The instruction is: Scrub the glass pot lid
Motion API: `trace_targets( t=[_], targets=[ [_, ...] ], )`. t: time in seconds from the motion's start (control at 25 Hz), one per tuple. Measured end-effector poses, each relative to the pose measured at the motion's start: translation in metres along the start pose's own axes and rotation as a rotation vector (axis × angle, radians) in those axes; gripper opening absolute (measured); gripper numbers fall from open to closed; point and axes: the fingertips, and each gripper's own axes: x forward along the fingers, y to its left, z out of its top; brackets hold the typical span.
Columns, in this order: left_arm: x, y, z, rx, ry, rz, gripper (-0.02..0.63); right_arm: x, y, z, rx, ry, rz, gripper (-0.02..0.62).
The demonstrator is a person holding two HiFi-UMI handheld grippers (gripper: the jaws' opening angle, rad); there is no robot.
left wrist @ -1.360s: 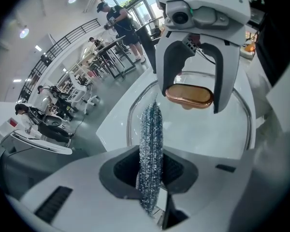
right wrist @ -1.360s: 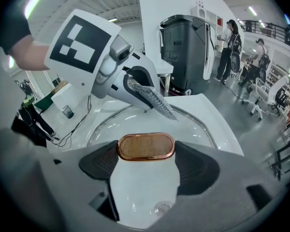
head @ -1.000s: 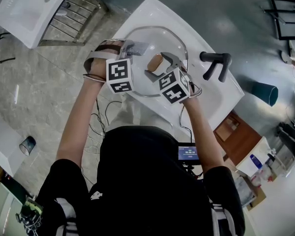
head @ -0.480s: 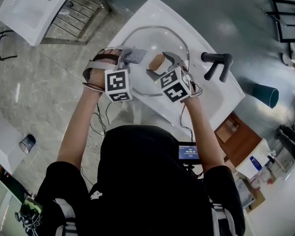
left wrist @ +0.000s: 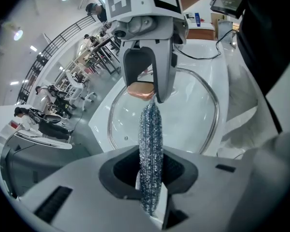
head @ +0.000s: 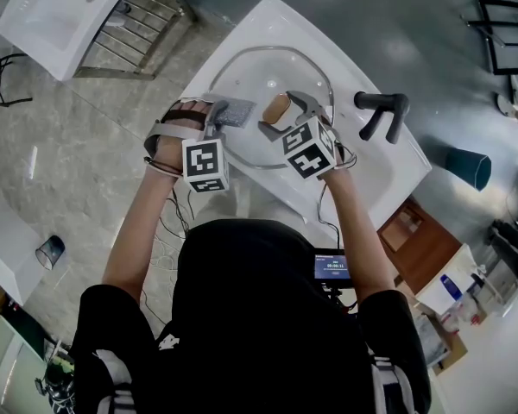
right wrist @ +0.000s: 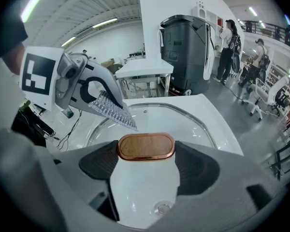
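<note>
Glass lid (head: pixel 304 74): big, round, clear, w/ metal rim, sitting over white sink (head: pixel 268 11), filling most of the basin, domed side facing up twd the camera. Can't tell if it's resting on the sink or hanging just above it. Oval knob (head: pixel 276 108) at lid's center, wood-brown w/ copper edge, is being pinched between the jaws of the right gripper (right wrist: pixel 147 161). Scrub pad (head: pixel 233 110): silvery wire mesh, flat, is being squeezed edge-on by the left gripper (left wrist: pixel 152 175), sticking out past the jaws. In head view it's sitting at approx 9 o'clock of the knob, just beside it, over the glass; contact w/ glass unclear.
</note>
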Motion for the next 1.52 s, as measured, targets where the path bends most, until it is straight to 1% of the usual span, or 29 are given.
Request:
trace_targets(
  t=[0.24, 0.44, 0.68, 1.2, 1.52],
  targets=[
    [-0.008, -0.018, -0.001, -0.006, 0.007, -0.061, 0.071, 0.0, -0.001, -0.001, 0.001, 0.002, -0.003, 0.364],
    [-0.013, -0.031, 0.0, -0.006, 0.011, -0.076, 0.071, 0.0, 0.0, -0.001, 0.001, 0.002, -0.001, 0.364],
    [-0.014, -0.03, 0.0, -0.019, 0.011, -0.077, 0.071, -0.001, -0.001, 0.0, -0.002, 0.004, -0.003, 0.364],
    [-0.004, -0.012, -0.003, -0.016, 0.023, -0.037, 0.071, 0.001, -0.001, -0.001, -0.009, 0.003, 0.002, 0.364],
    [0.008, 0.017, -0.002, 0.006, 0.031, 0.009, 0.072, 0.0, 0.0, -0.001, -0.011, 0.006, 0.004, 0.364]
  ],
)
